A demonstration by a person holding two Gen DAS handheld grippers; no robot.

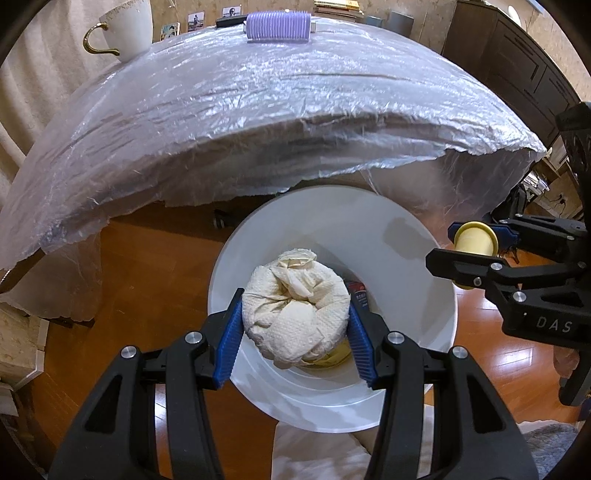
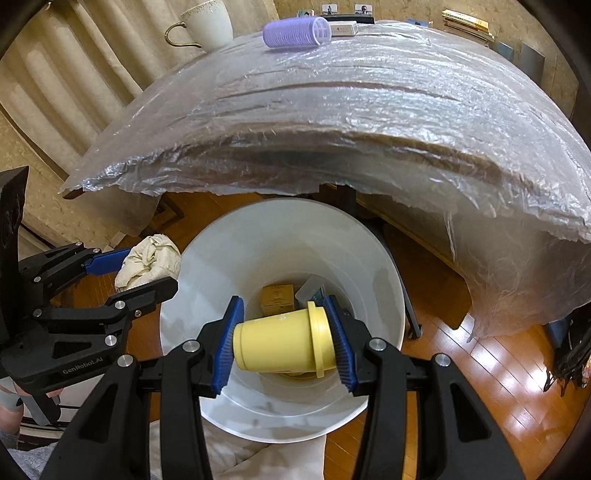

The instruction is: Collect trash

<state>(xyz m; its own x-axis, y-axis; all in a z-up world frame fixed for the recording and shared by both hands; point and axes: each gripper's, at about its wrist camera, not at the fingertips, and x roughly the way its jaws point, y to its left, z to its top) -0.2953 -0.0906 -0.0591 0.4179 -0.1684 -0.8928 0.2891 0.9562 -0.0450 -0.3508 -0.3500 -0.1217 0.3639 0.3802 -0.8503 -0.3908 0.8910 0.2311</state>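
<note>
A crumpled ball of white paper towel [image 1: 295, 317] is clamped between the blue pads of my left gripper [image 1: 295, 332], hanging over the mouth of a white trash bin [image 1: 406, 236]. My right gripper [image 2: 284, 343] is shut on a yellow lidded cup [image 2: 280, 343] lying sideways, also above the white bin [image 2: 207, 258]. In the bin's bottom lie a small brown carton [image 2: 277, 299] and a clear plastic piece [image 2: 310, 288]. In the left wrist view the right gripper [image 1: 476, 254] appears at the right with the yellow cup [image 1: 474, 240]. The right wrist view shows the left gripper [image 2: 136, 273] with the paper ball [image 2: 147, 262].
Beyond the bin stands a table under crinkled clear plastic sheet [image 1: 258, 110], its edge overhanging the bin. On it sit a purple hair roller [image 1: 277, 24] and a white mug with a gold handle [image 1: 125, 29]. Wooden floor [image 2: 480, 369] surrounds the bin; dark cabinet [image 1: 509, 59] at right.
</note>
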